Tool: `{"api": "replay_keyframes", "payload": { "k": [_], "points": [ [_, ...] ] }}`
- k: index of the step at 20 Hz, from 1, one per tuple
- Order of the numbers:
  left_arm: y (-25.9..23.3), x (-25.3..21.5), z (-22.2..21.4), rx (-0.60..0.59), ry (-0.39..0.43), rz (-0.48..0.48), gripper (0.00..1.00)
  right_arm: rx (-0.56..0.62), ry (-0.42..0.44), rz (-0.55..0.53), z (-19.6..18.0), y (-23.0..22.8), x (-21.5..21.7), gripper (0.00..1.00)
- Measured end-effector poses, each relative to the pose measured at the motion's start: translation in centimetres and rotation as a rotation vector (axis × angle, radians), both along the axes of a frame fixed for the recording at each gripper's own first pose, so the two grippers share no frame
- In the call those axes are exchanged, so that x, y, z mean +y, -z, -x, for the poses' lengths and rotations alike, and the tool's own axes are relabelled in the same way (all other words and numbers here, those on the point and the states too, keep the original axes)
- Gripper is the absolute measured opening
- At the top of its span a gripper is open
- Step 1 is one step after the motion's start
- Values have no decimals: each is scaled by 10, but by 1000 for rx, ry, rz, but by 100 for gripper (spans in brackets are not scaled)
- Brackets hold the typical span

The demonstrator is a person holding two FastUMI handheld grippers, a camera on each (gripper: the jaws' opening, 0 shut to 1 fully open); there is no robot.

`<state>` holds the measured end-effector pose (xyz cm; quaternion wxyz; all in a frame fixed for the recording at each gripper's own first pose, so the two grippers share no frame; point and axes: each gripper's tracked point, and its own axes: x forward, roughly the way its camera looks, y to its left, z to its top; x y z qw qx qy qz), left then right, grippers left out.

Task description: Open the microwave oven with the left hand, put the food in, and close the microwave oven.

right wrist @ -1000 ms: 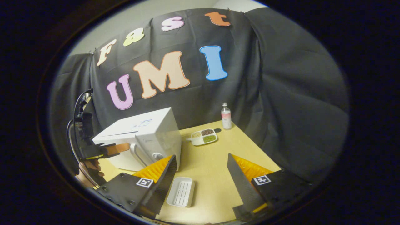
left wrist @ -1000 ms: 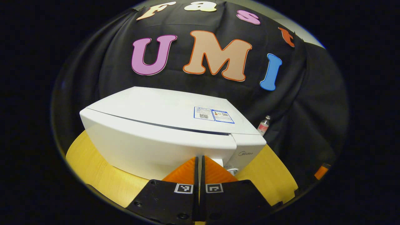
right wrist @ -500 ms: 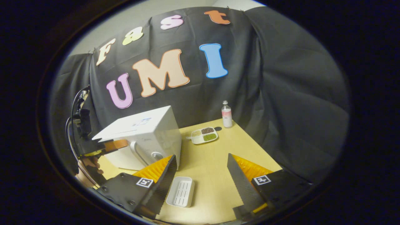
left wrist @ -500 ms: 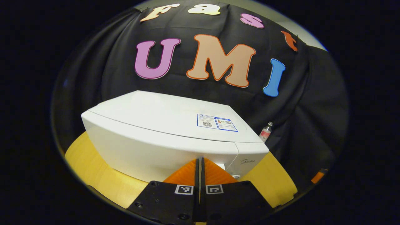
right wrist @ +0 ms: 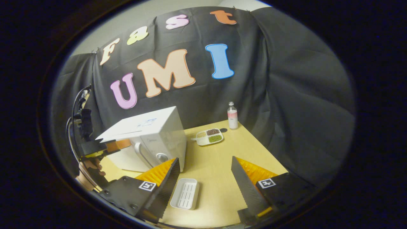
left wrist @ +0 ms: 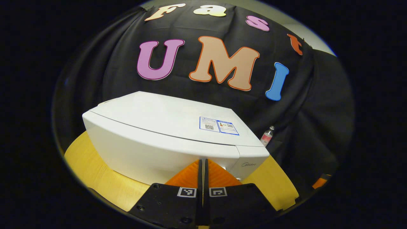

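The microwave oven (left wrist: 165,136) was seen standing on the yellow table (right wrist: 216,165), its door apparently shut, with the left gripper (left wrist: 202,165) held close against the upper front of the door and its fingers pressed together with nothing visibly between them. In the right gripper view the same gripper (right wrist: 117,145) was seen beside the curved door handle (right wrist: 140,154), though whether it touched the handle could not be told. The right gripper (right wrist: 205,173) was held over the table with its fingers spread wide and empty. The food, a divided plate (right wrist: 209,136) of grains, was seen well behind it, near a small bottle (right wrist: 232,116), and a white ribbed tray (right wrist: 185,197) lay just below its fingers. Since no grip on the handle was evident, a pull could be expected to slip off, or the light oven could be dragged across the table instead of opening. A swinging door might also strike the nearby right gripper.
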<state>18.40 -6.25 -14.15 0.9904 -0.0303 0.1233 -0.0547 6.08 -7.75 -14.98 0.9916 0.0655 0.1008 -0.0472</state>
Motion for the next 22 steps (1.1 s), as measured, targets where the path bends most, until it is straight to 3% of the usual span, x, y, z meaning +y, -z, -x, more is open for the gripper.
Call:
{"api": "replay_keyframes", "payload": {
  "k": [1,4,5,6,9,10,11,14,15,16,19,20,22],
  "points": [
    [-4,-1,8,-8,7,-4,1,9,-1,14,0,1,0,99],
    [-20,3,32,-44,0,-35,2,6,-8,31,2,-3,0,99],
    [-24,6,40,-54,-8,-49,8,0,-9,38,2,-6,0,92],
    [-31,8,49,-68,-11,-58,12,-5,-8,48,3,-8,-1,99],
    [-51,14,79,-108,-32,-64,27,-2,-32,50,7,-17,4,99],
    [-57,19,88,-119,-53,-69,34,-9,-47,32,9,-23,9,99],
    [-63,25,97,-133,-80,-76,59,-17,-61,20,9,-29,14,92],
    [-72,37,120,-159,-151,-84,99,-36,-93,32,9,-41,21,92],
    [-72,40,124,-159,-166,-94,98,-45,-104,41,9,-48,24,99],
    [-73,41,128,-156,-173,-104,96,-56,-117,47,10,-53,29,92],
    [-82,44,140,-170,-192,-109,96,-100,-142,83,13,-74,39,92],
    [-85,44,142,-177,-196,-105,96,-116,-150,92,15,-80,42,99],
    [-89,45,143,-187,-201,-107,96,-135,-168,106,17,-89,48,99]
  ]
}}
